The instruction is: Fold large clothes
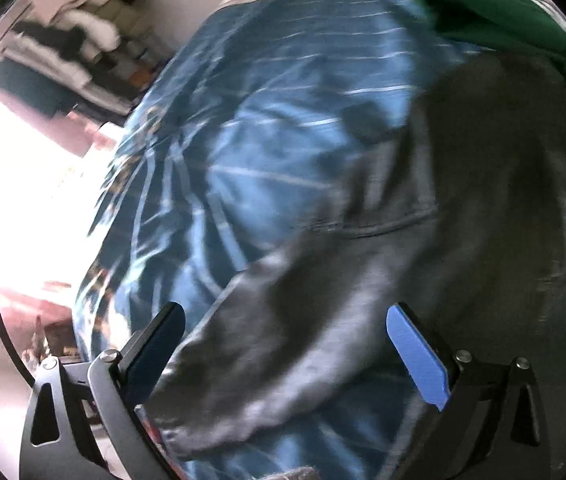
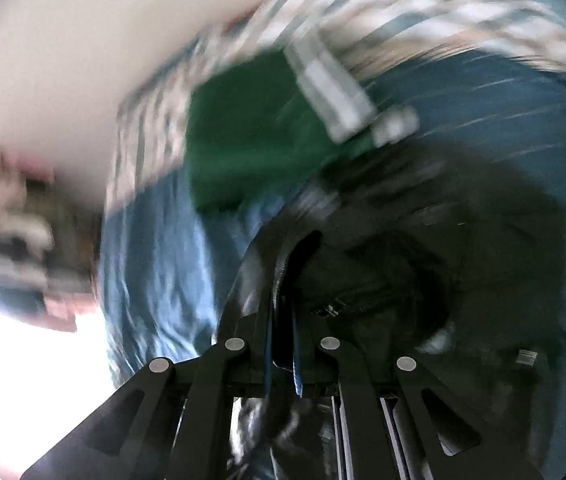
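A dark grey garment [image 1: 483, 200] lies spread on a blue striped bedcover [image 1: 263, 100], with one sleeve running down toward the lower left. My left gripper [image 1: 285, 310] hovers over that sleeve with its jaws wide apart; the blue pad [image 1: 415, 352] touches nothing. In the right wrist view my right gripper [image 2: 289, 256] is shut, with a fold of the dark garment [image 2: 463, 240] pinched between its fingers. Both views are blurred by motion.
A green garment [image 1: 483, 0] with a white striped cuff [image 2: 335, 84] lies beyond the dark one. A white and teal patterned cloth [image 2: 403, 8] lies at the far side of the bed. Stacked folded clothes [image 1: 63, 52] fill shelves at the left. Bright glare [image 1: 23, 200] hides the lower left.
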A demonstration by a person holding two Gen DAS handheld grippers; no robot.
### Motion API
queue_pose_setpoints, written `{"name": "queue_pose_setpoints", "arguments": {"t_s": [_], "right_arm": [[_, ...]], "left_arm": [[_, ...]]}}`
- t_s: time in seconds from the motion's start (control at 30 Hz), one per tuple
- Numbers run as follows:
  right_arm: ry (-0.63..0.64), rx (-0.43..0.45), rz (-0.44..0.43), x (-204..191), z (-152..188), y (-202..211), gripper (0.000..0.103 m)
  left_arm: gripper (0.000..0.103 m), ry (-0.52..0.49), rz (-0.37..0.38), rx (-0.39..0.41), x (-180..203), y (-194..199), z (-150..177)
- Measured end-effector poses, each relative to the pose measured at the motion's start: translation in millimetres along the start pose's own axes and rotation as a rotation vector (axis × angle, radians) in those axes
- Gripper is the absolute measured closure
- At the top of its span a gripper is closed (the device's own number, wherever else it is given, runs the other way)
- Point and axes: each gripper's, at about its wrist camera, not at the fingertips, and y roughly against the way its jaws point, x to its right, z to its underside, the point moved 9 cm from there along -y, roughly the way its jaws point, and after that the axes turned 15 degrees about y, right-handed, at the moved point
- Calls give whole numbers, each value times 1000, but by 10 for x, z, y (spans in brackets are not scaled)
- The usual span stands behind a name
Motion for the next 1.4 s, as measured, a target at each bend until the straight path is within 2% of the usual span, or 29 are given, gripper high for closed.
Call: {"name": "queue_pose_setpoints", "arguments": {"t_s": [0.07,0.17,0.2,0.27,0.33,0.37,0.43,0.47,0.5,0.53,0.6,0.67,0.73,0.8,0.9,0.97,1.03,1.1,1.2,1.33,1.4], "right_arm": [[87,-107,-6,-340,220,-728,95],[218,-268,-4,-498,649,-1436,87],[245,-285,-23,-530,724,-1502,84],[254,-255,-110,-506,750,-1353,76],[209,-220,-146,-302,731,-1024,35],[176,-185,-139,-58,722,-730,32],[144,-141,-51,381,714,-337,32],[126,-135,60,801,793,-69,32],[115,-135,130,1042,858,85,32],[104,-152,239,1460,988,268,32],[78,-219,369,2001,1198,379,32],[69,-299,387,2495,1468,245,40],[163,-388,389,2696,1662,-28,75],[200,-389,421,2879,1734,-119,77],[120,-320,482,3212,1665,7,79],[38,-298,471,3396,1707,111,79],[50,-305,474,3439,1742,149,79],[71,-333,464,3442,1764,225,76],[51,-328,384,3308,1755,381,68],[85,-258,363,3133,1623,786,67],[111,-223,347,2932,1562,783,68]], "left_arm": [[0,18,-19,2,-167,-64,14],[0,25,-38,0,-318,-141,54],[0,26,-36,-6,-336,-151,71],[0,37,-21,-13,-368,-139,92],[0,41,-3,-20,-362,-95,114],[0,41,8,-24,-345,-61,126],[0,39,26,-30,-286,1,168],[0,35,35,-33,-244,34,193],[0,31,39,-35,-205,62,215],[0,28,42,-35,-159,81,240],[0,13,39,-36,-51,86,291],[0,10,27,-43,53,62,343],[0,12,11,-37,161,38,373],[0,13,-2,-40,234,11,396],[0,91,-16,-99,223,-82,479],[0,142,-26,-145,158,-136,560],[0,203,-30,-186,54,-174,663],[0,275,-19,-230,-96,-194,771],[0,439,30,-282,-456,-185,978],[1,655,95,-340,-880,-223,1249],[1,768,148,-376,-1020,-305,1369]]}}
